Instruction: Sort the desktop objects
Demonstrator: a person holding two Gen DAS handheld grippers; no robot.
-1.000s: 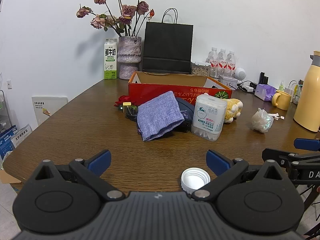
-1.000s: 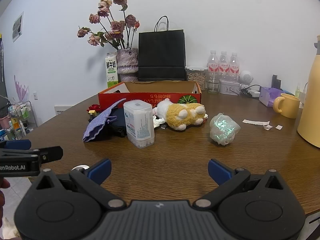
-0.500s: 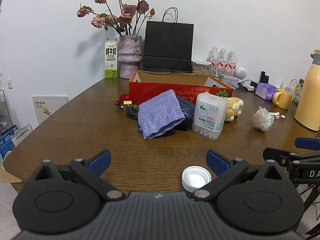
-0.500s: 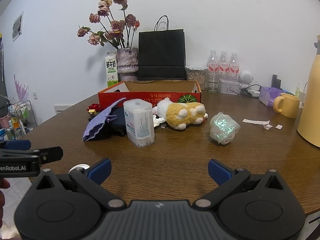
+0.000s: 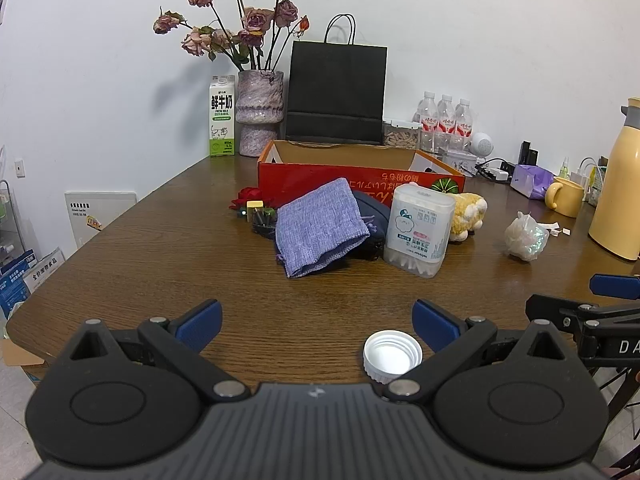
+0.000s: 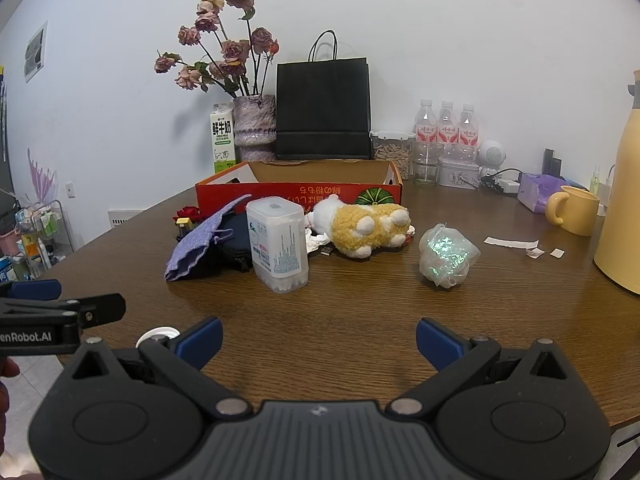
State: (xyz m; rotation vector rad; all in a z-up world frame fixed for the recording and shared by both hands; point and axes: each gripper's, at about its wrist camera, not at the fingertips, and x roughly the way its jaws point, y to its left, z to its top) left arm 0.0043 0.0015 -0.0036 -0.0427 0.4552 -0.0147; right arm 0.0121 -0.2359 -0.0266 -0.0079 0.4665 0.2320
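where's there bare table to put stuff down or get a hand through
Bare wood runs between the left gripper and the blue cloth pouch, and left of the pouch to the table edge. Another patch lies between the cotton swab box and the iridescent bag. It is crowded in front of the red box.

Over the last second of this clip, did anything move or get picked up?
Hardly anything. The left gripper drifted slightly, so the white cap shifts a touch in its view. Nothing was grasped or released. Both grippers stay open; the right gripper and the objects on the table are unchanged.
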